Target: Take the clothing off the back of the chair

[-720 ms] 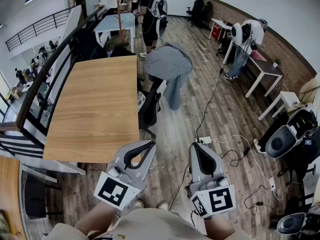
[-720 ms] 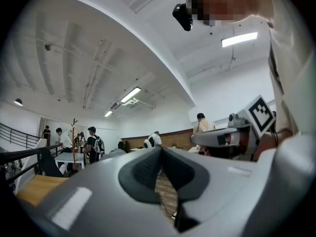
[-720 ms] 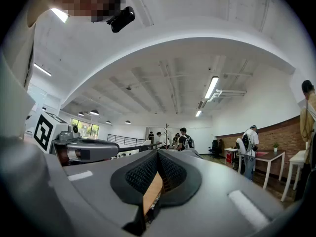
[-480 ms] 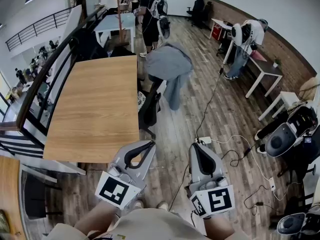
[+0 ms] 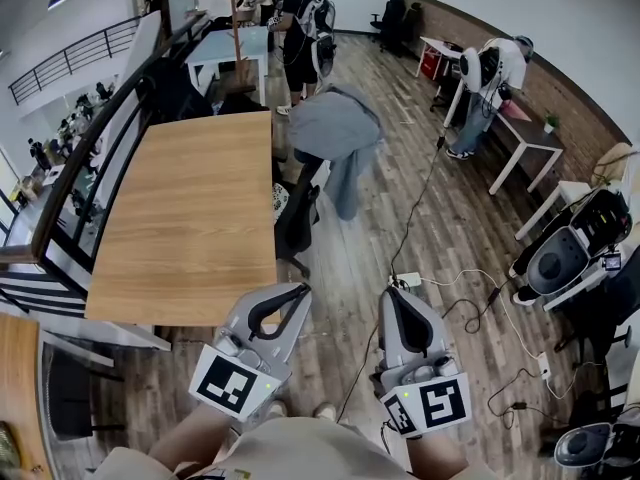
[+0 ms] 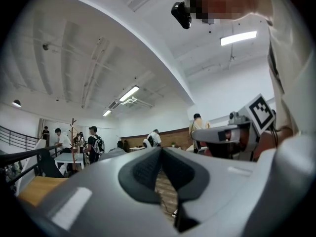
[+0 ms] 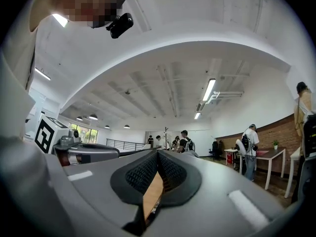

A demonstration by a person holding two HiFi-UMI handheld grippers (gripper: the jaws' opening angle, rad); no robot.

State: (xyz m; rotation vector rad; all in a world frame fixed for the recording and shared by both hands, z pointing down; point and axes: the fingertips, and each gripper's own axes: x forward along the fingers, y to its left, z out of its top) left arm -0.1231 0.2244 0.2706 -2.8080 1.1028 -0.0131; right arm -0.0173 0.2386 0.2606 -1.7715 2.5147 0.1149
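Note:
A grey garment [image 5: 338, 130] hangs over the back of a black chair [image 5: 298, 218] beside the wooden table [image 5: 190, 213], in the upper middle of the head view. My left gripper [image 5: 297, 290] and right gripper [image 5: 392, 294] are held low near my body, well short of the chair. Both point level toward it, jaws shut with nothing between them. In the left gripper view the left gripper [image 6: 160, 149] is shut, with the grey garment [image 6: 117, 152] far off. The right gripper [image 7: 157, 152] looks shut in the right gripper view too.
Cables [image 5: 420, 278] run across the wooden floor to my right. Several people [image 5: 300, 18] stand at the far end; another person [image 5: 490, 73] bends by a desk [image 5: 530, 138] at right. A railing [image 5: 70, 178] lines the table's left side. Machines [image 5: 565, 258] sit at far right.
The grippers and garment stay where they were. The machine at the far right has shifted slightly, and the people at the back have moved a little.

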